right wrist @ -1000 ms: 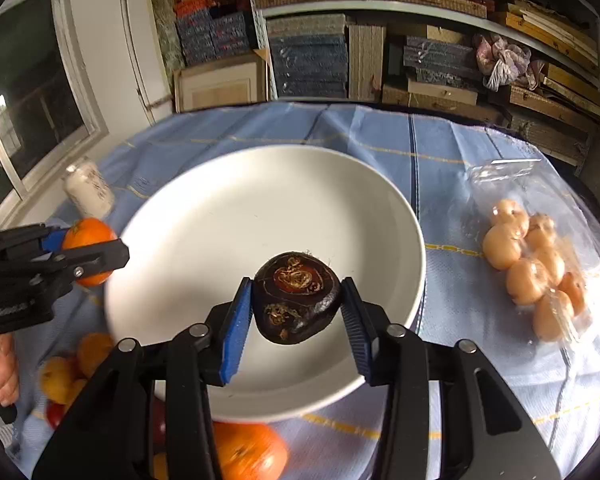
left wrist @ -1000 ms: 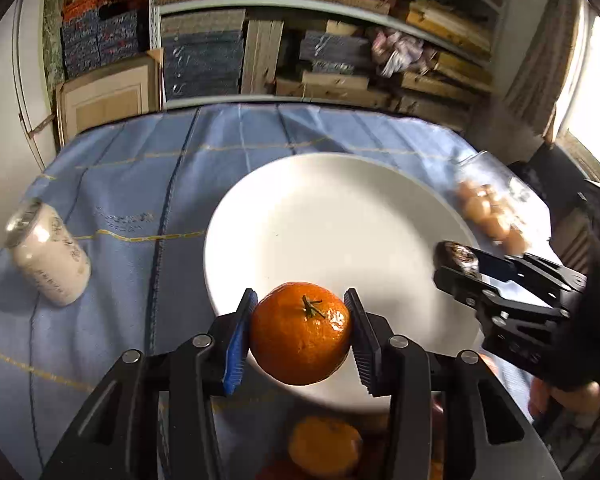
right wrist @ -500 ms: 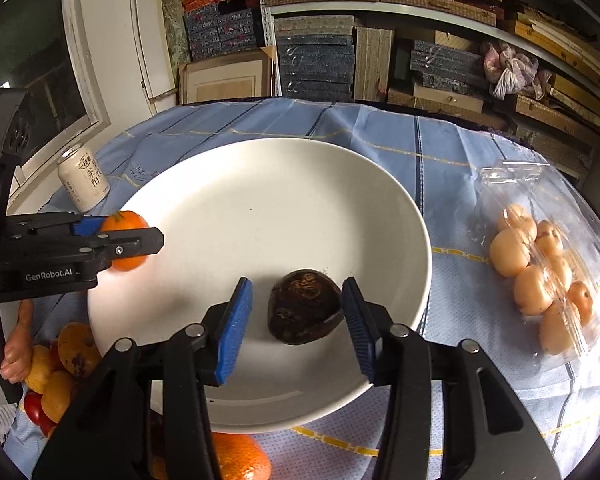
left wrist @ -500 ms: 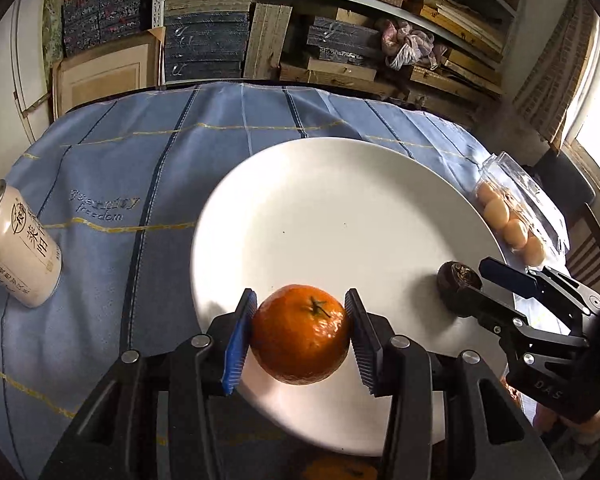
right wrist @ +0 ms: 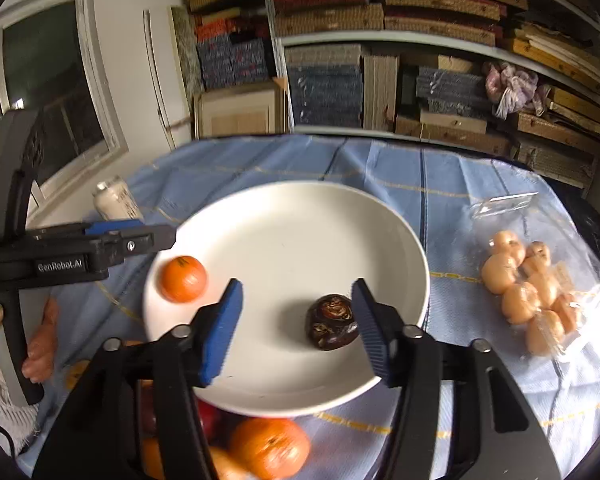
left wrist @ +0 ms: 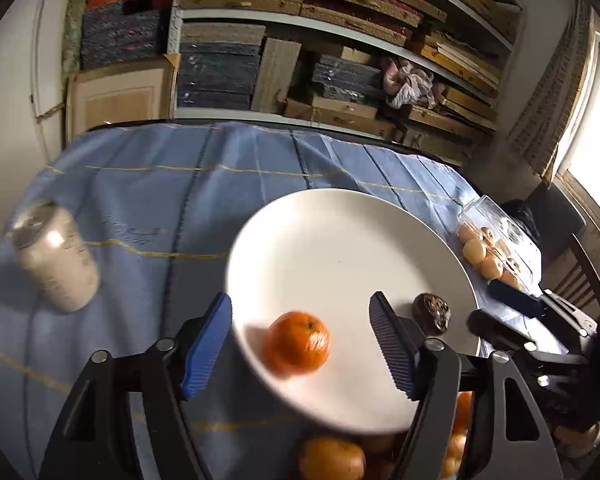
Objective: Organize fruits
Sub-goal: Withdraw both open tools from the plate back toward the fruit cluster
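Orange (left wrist: pixel 299 343) lies on white plate (left wrist: pixel 340 248).

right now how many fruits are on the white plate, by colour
orange fruit: 1
dark brown fruit: 1
total on the plate: 2
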A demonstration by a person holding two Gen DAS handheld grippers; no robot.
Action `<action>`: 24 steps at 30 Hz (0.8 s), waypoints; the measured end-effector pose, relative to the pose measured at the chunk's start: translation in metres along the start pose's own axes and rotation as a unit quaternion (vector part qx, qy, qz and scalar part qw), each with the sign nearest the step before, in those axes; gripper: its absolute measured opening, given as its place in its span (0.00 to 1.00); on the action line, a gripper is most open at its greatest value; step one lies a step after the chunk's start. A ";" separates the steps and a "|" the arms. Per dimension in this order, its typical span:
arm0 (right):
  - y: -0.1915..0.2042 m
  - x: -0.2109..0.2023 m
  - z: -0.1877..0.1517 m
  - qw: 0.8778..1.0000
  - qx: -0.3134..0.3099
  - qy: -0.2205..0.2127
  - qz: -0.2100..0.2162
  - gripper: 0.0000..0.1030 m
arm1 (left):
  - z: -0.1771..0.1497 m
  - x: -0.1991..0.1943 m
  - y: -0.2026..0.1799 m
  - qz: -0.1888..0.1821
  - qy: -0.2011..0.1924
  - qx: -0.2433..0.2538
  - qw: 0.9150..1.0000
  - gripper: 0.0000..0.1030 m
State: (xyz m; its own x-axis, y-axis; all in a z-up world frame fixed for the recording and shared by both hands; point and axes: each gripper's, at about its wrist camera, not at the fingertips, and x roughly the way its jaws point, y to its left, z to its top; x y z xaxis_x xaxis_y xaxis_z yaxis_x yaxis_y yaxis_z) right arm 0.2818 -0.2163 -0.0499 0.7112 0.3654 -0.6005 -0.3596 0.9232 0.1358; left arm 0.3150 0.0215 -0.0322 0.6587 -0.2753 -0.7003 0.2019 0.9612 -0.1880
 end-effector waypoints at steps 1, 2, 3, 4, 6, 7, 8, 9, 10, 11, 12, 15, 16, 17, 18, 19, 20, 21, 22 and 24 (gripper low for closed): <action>0.002 -0.010 -0.003 1.000 0.003 -0.004 0.000 0.60 | -0.005 -0.010 -0.002 0.006 0.000 0.008 1.000 0.71; 0.003 -0.018 -0.006 1.000 0.006 -0.004 0.004 0.60 | -0.009 -0.018 -0.004 0.013 -0.001 0.016 1.000 0.72; 0.004 -0.026 -0.010 1.000 0.010 -0.004 0.007 0.60 | -0.016 -0.029 -0.005 0.026 -0.004 0.023 0.999 0.73; 0.005 -0.033 -0.015 1.000 0.013 -0.004 0.009 0.60 | -0.022 -0.037 -0.006 0.033 -0.005 0.025 0.999 0.74; 0.008 -0.050 -0.028 1.000 0.020 -0.007 0.008 0.63 | -0.035 -0.052 -0.005 0.036 -0.008 0.020 0.999 0.75; 0.008 -0.058 -0.036 1.000 0.025 -0.010 0.007 0.65 | -0.047 -0.063 -0.004 0.034 -0.010 0.013 0.999 0.77; 0.010 -0.065 -0.045 0.999 0.030 -0.011 0.007 0.68 | -0.055 -0.070 -0.003 0.032 -0.011 0.008 0.999 0.80; 0.011 -0.071 -0.053 0.999 0.037 -0.013 0.008 0.70 | -0.065 -0.079 -0.002 0.031 -0.014 0.002 0.999 0.81; 0.013 -0.080 -0.066 0.999 0.047 -0.016 0.009 0.72 | -0.076 -0.087 -0.002 0.032 -0.018 -0.003 0.999 0.84; 0.014 -0.085 -0.077 0.998 0.056 -0.021 0.009 0.73 | -0.090 -0.096 -0.001 0.036 -0.027 -0.007 0.999 0.86; 0.014 -0.089 -0.086 0.998 0.064 -0.024 0.009 0.76 | -0.099 -0.102 0.000 0.042 -0.034 -0.009 0.999 0.87; 0.013 -0.094 -0.106 0.993 0.118 -0.022 0.016 0.82 | -0.129 -0.115 0.004 0.054 -0.064 -0.025 0.996 0.90; 0.014 -0.096 -0.108 0.990 0.133 -0.025 0.030 0.82 | -0.137 -0.115 0.010 0.044 -0.066 -0.048 0.996 0.90; 0.014 -0.097 -0.108 0.989 0.140 -0.033 0.037 0.82 | -0.141 -0.113 0.015 0.033 -0.061 -0.065 0.995 0.90; 0.015 -0.099 -0.109 0.988 0.142 -0.039 0.035 0.83 | -0.142 -0.111 0.022 0.019 -0.051 -0.082 0.995 0.90; 0.017 -0.100 -0.110 0.989 0.138 -0.049 0.025 0.85 | -0.143 -0.110 0.027 0.013 -0.051 -0.088 0.995 0.90; 0.019 -0.099 -0.109 0.990 0.127 -0.051 0.013 0.85 | -0.144 -0.112 0.029 0.016 -0.057 -0.090 0.994 0.90; 0.020 -0.098 -0.110 0.992 0.116 -0.047 0.003 0.85 | -0.144 -0.113 0.032 0.025 -0.064 -0.090 0.994 0.90; 0.022 -0.097 -0.112 0.994 0.103 -0.041 -0.002 0.85 | -0.145 -0.112 0.034 0.038 -0.062 -0.089 0.993 0.90; 0.023 -0.094 -0.115 0.996 0.079 -0.029 0.000 0.85 | -0.145 -0.106 0.036 0.034 -0.041 -0.090 0.995 0.90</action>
State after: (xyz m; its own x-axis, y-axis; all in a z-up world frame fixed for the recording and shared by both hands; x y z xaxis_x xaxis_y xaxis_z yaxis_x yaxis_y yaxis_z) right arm 0.1372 -0.2431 -0.0805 0.7466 0.3674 -0.5546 -0.2634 0.9288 0.2607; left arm 0.1473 0.0876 -0.0640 0.7248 -0.2025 -0.6585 0.0265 0.9633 -0.2671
